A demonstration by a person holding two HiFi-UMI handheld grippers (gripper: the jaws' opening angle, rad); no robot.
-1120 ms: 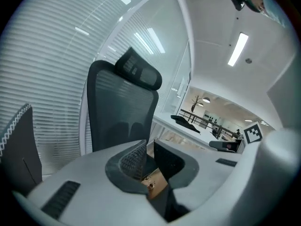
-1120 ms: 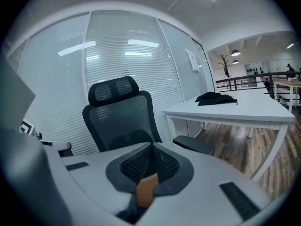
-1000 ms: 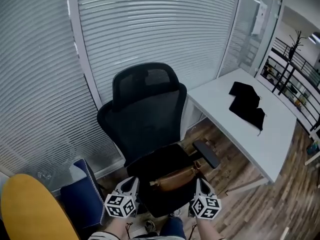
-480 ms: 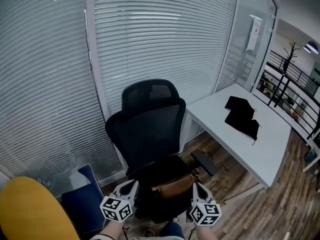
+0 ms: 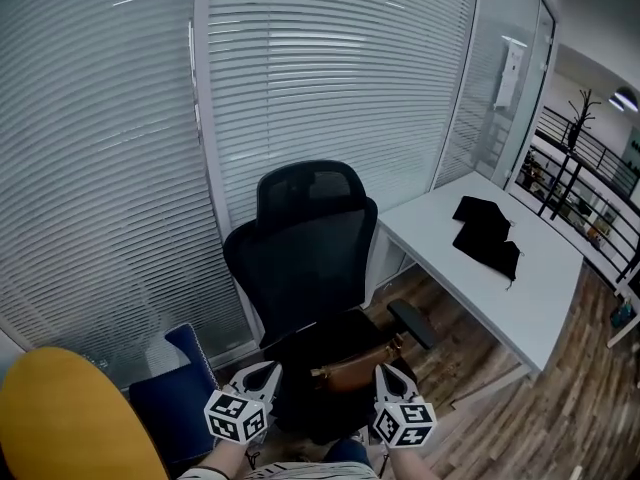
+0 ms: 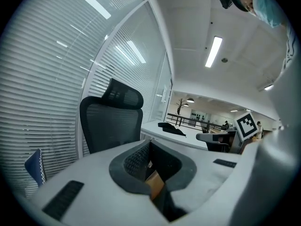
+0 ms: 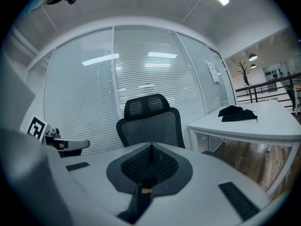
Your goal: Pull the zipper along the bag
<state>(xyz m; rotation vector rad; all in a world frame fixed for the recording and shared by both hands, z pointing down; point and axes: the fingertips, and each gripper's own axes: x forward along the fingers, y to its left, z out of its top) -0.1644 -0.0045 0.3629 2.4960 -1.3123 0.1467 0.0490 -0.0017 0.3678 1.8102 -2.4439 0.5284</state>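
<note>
Left hand-held gripper on bag end

Bag brown leather-look w/ slight sheen, chair matt blk mesh, desk smooth white, floor wood.

A black mesh office chair stands beside a white desk bearing black cloth.

The bag lay on the chair, with the left gripper at its left end and the right gripper at its right end. A table stood right of the chair, with cloth on it.
</note>
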